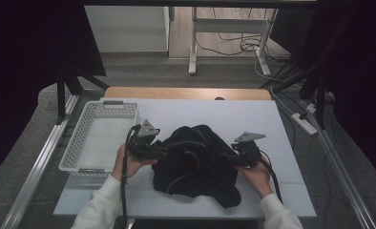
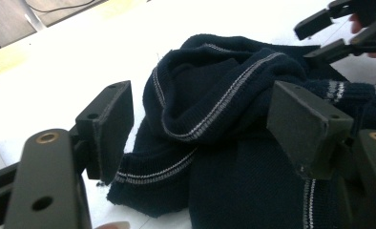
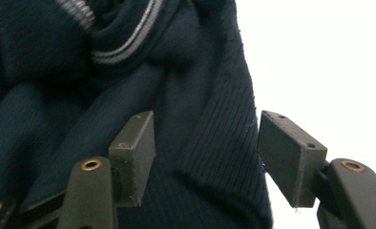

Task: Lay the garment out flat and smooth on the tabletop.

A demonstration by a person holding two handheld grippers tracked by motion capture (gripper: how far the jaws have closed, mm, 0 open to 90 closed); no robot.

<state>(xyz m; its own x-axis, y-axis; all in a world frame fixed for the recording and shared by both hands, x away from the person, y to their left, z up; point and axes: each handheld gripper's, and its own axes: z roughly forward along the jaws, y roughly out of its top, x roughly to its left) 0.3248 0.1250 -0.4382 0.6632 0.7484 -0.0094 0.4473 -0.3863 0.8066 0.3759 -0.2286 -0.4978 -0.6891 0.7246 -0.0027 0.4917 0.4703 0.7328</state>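
A dark navy knitted sweater (image 1: 195,160) with thin pale stripes lies crumpled on the white tabletop (image 1: 243,117). My left gripper (image 1: 164,151) is at the sweater's left edge. In the left gripper view its jaws (image 2: 200,124) stand wide apart, with folds of the sweater (image 2: 224,109) between and beyond them, and the pads do not press the cloth. My right gripper (image 1: 229,157) is at the sweater's right edge. In the right gripper view its jaws (image 3: 207,148) are open around the ribbed edge of the sweater (image 3: 81,95). The right gripper (image 2: 324,36) also appears far off in the left gripper view.
A white perforated basket (image 1: 81,138) stands at the table's left side, beside my left hand. Bare white table lies behind and to the right of the sweater. A wooden strip (image 1: 186,93) runs along the far edge, with desk legs and cables on the floor beyond.
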